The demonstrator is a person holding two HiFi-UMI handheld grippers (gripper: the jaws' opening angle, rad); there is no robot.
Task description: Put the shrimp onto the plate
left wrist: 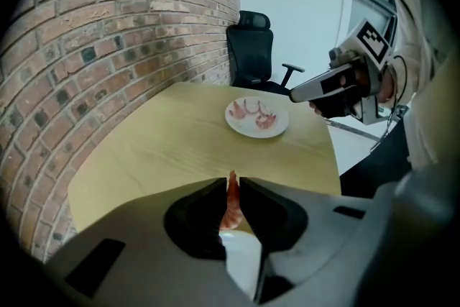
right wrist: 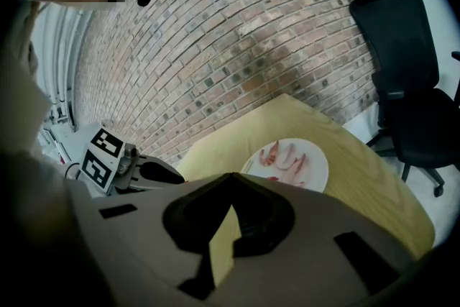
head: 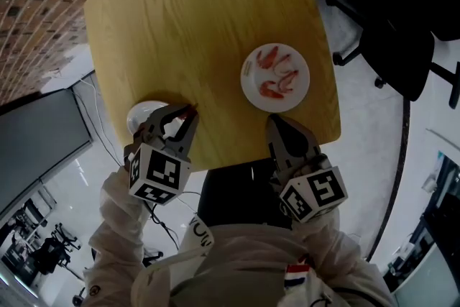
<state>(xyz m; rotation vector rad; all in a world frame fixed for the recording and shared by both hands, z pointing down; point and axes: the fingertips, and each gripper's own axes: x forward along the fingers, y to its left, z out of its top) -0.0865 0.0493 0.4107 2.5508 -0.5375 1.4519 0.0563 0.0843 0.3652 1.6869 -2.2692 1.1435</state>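
You stood at a pale wooden table (head: 194, 18) set against a brick wall (left wrist: 108, 47), with a black office chair (left wrist: 251, 54) at the far side. Your left gripper (head: 185, 113) hung over the near left corner of the table, and your right gripper (head: 274, 127) over the near edge, just short of the plate (head: 300, 91). The round white plate sat toward the right side of the tabletop with several other shrimp (head: 277, 75) already lying on it. A smaller white dish (head: 140, 113) rested at the table's near left edge, partly hidden beneath your left gripper. Your left gripper's jaws were clamped on a single pink shrimp (left wrist: 231, 199), which stood upright between the pads with its thin end poking out past the tips. It was held in the air over the corner by the white dish, well apart from the plate. Your right gripper's jaws were closed tip to tip, with nothing gripped between them.
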